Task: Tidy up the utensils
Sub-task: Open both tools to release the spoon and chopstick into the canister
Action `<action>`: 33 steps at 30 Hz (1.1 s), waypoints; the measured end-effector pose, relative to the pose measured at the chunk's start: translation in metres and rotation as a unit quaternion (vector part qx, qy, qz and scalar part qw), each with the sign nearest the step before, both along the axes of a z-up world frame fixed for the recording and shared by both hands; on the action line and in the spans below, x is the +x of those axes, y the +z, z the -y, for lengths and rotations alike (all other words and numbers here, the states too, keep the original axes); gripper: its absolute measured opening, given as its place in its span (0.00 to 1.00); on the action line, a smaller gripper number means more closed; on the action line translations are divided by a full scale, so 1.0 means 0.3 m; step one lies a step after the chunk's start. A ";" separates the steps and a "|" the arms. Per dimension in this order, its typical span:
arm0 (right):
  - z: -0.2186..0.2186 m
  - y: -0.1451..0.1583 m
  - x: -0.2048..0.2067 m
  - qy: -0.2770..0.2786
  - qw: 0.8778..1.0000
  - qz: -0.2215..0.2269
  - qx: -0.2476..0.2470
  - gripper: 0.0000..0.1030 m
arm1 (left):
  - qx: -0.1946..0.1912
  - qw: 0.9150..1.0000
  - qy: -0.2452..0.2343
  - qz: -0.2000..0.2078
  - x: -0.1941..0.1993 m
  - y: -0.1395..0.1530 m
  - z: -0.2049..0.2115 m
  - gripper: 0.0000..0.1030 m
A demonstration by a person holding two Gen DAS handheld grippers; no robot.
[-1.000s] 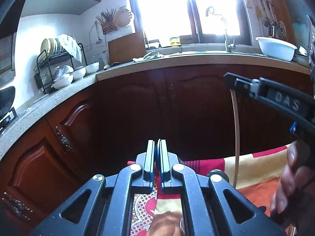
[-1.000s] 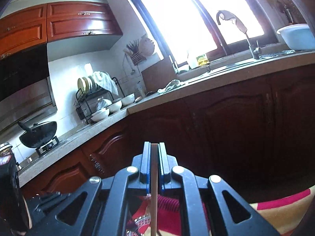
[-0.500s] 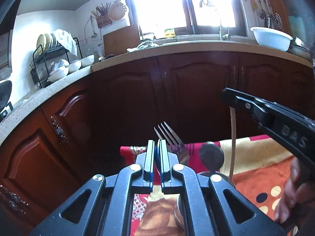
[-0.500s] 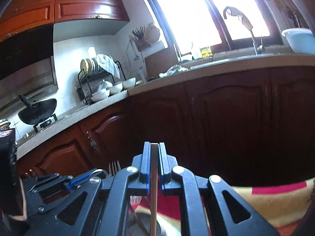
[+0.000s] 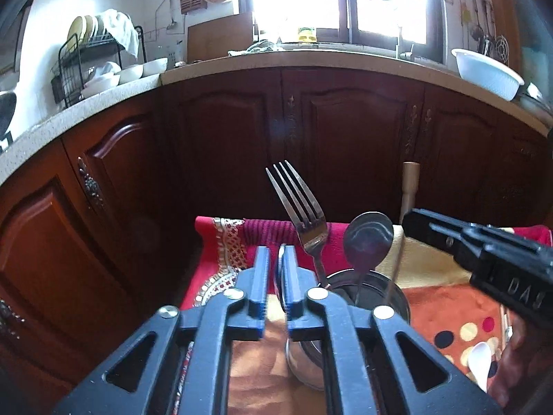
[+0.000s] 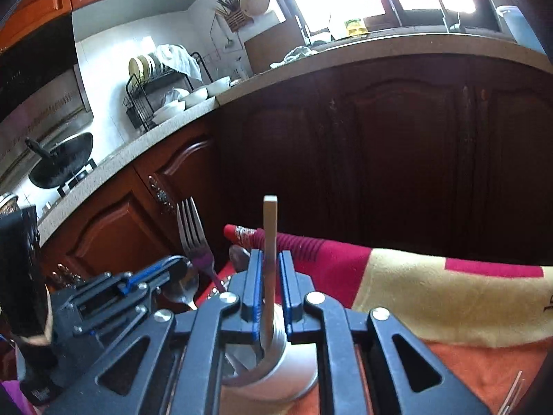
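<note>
A steel cup [image 5: 376, 288] stands on a patterned cloth [image 5: 446, 307] and holds a fork [image 5: 304, 214] and a spoon [image 5: 368, 242], heads up. My left gripper [image 5: 274, 263] is just left of the cup, its jaws slightly apart with nothing seen between them. My right gripper [image 6: 269, 269] hovers over the cup [image 6: 276, 366]; its jaws stand a little apart around a pale wooden chopstick [image 6: 270, 242] whose lower end is inside the cup. The chopstick's top also shows in the left wrist view [image 5: 409, 186]. The fork [image 6: 193, 238] shows to the left.
Dark wooden cabinets [image 5: 345, 145] stand close behind the cloth under a stone counter [image 5: 311, 60]. A white spoon [image 5: 480, 359] lies on the cloth at the right. Another fork's tines [image 6: 511, 394] lie at the lower right. A dish rack [image 6: 162, 97] and a wok [image 6: 62, 162] are on the counter.
Both grippers tilted downward, bringing the cup, fork and spoon into view. The right gripper lowered the chopstick into the cup and its jaws have parted slightly. The left jaws also parted slightly.
</note>
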State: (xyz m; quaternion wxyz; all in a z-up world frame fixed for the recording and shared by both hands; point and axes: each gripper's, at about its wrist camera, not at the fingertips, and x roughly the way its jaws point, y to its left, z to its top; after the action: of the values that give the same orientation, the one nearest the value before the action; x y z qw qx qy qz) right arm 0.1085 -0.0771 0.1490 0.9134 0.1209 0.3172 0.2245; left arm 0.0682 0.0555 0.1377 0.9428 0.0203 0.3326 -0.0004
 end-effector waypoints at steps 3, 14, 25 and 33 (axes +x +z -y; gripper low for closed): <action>0.006 -0.006 -0.024 0.002 1.000 -0.002 -0.004 0.26 | -0.017 1.000 -0.007 -0.002 -0.011 0.004 -0.007 0.65; 0.021 -0.012 -0.071 -0.017 0.999 -0.027 -0.042 0.29 | -0.070 0.997 -0.016 0.008 -0.041 0.061 -0.036 0.72; 0.046 0.012 -0.138 -0.031 0.996 -0.027 -0.074 0.38 | -0.118 0.992 -0.042 0.029 -0.120 0.144 -0.034 0.75; 0.108 0.001 -0.218 -0.047 0.993 -0.044 -0.101 0.38 | -0.096 0.993 -0.058 0.020 -0.211 0.163 0.052 0.75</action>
State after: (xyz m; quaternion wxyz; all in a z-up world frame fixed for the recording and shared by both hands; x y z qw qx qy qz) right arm 0.0431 -0.1096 0.1492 0.9156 0.0524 0.3722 0.1430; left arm 0.0050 0.0399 0.1866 0.9453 -0.0515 0.3102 -0.0863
